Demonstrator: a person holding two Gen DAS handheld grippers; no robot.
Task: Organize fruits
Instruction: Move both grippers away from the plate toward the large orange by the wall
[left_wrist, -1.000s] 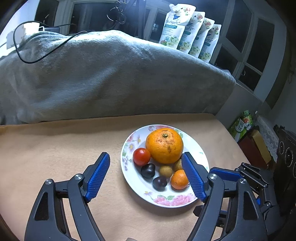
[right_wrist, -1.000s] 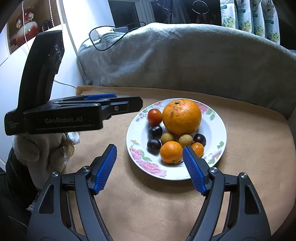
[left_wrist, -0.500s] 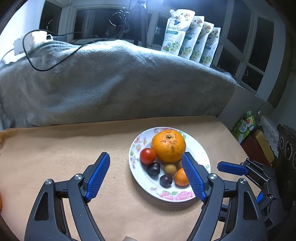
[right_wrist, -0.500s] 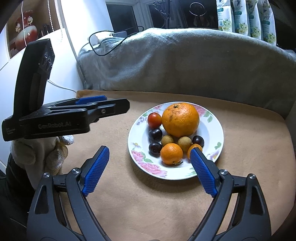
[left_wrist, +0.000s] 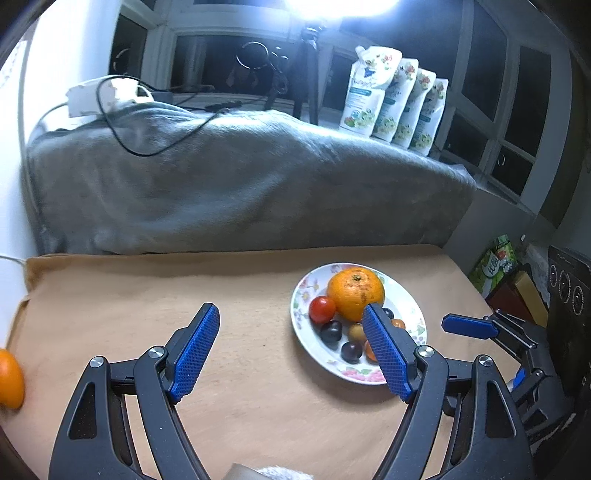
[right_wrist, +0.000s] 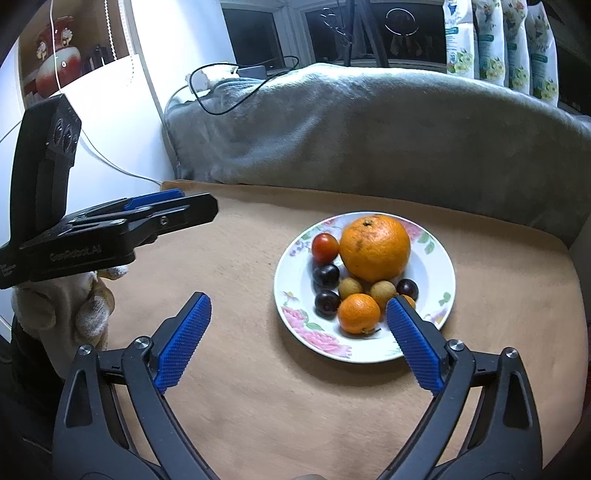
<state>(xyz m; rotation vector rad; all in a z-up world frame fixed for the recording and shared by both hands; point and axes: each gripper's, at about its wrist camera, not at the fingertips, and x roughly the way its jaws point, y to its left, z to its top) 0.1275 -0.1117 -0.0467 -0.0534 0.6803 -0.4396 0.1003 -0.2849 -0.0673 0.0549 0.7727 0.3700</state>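
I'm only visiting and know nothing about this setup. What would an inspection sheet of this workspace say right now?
Surface: tan cloth covering the table, bare except for the plate.
Job's things: flowered plate holding a big orange, a small orange, a tomato, dark plums and small tan fruits; another orange fruit lies at the far left edge.
Clutter: nothing seen on the cloth.
Grippers: left hand-held gripper open, empty; right hand-held gripper open, empty, its jaws have just been opening.
Cables: black cable looped on the grey blanket.
Surroundings: refill pouches by dark windows, a tripod.
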